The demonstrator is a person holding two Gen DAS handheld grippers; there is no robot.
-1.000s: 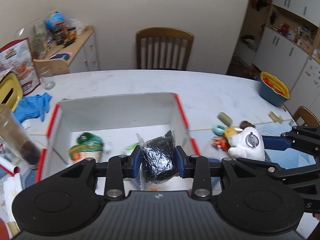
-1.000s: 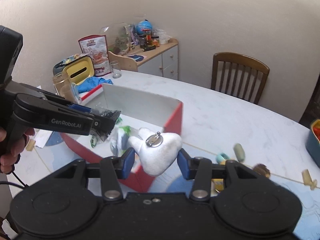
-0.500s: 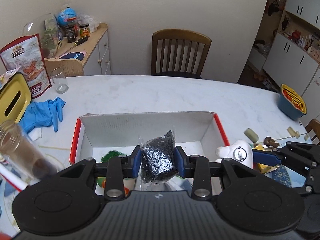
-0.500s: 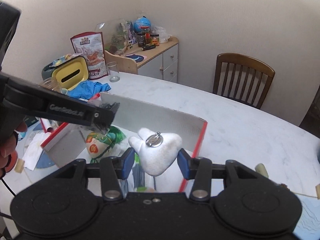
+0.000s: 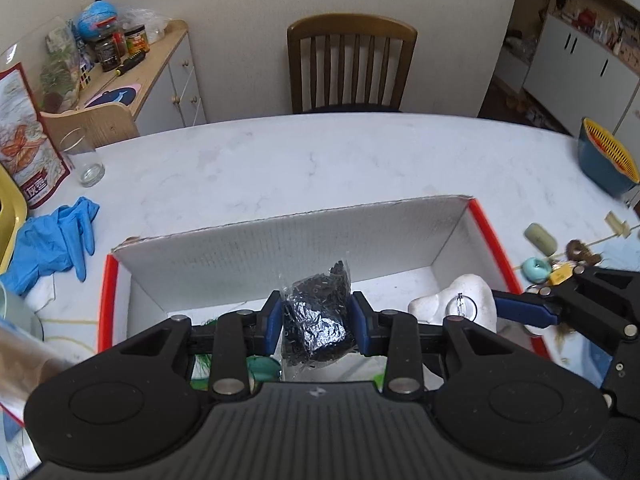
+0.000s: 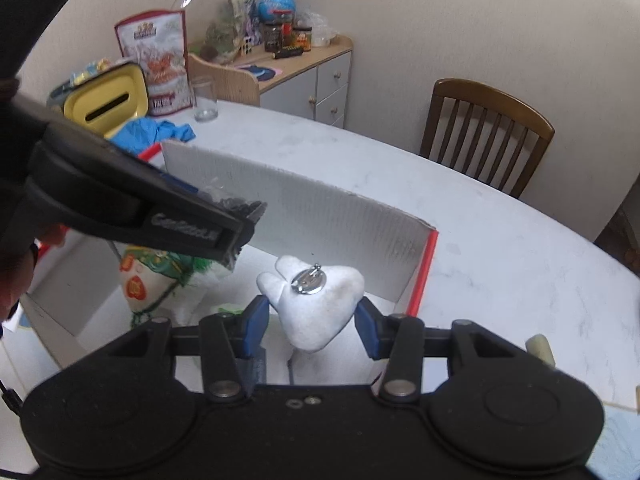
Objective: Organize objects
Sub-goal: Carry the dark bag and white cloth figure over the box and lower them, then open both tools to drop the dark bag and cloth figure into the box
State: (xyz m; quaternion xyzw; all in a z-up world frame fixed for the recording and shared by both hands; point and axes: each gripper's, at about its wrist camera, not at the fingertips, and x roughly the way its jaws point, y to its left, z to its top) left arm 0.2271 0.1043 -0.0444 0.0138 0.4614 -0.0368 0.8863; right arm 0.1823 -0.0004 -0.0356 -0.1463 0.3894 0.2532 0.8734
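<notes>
Both jaws were clamped: your left gripper (image 5: 316, 328) held the black packet (image 5: 316, 320), your right gripper (image 6: 310, 320) the white plush (image 6: 316, 304), over the box (image 5: 280, 240) already holding some things; trinkets (image 5: 540, 236) remained on the tabletop (image 5: 320, 160) beyond.

box (image 5: 288, 236): on table (image 5: 320, 160), open top, near edge toward the cameras
left gripper (image 5: 316, 322): over box, left of right gripper, bag of beads (image 5: 316, 320) between its jaws
right gripper (image 6: 308, 316): over box's right part, plush tooth (image 6: 316, 304) between its jaws
in box: printed pouch (image 6: 148, 280) at left, under left gripper
gloves (image 5: 52, 240): on table, left of box
glass (image 5: 84, 158): on table, behind gloves, before snack bag (image 5: 24, 140)
chair (image 5: 352, 68): behind table, far side
sideboard (image 5: 160, 76): left of chair, against wall, jars on it
small items (image 5: 556, 256): on table, right of box
basket (image 5: 608, 160): far right table edge
</notes>
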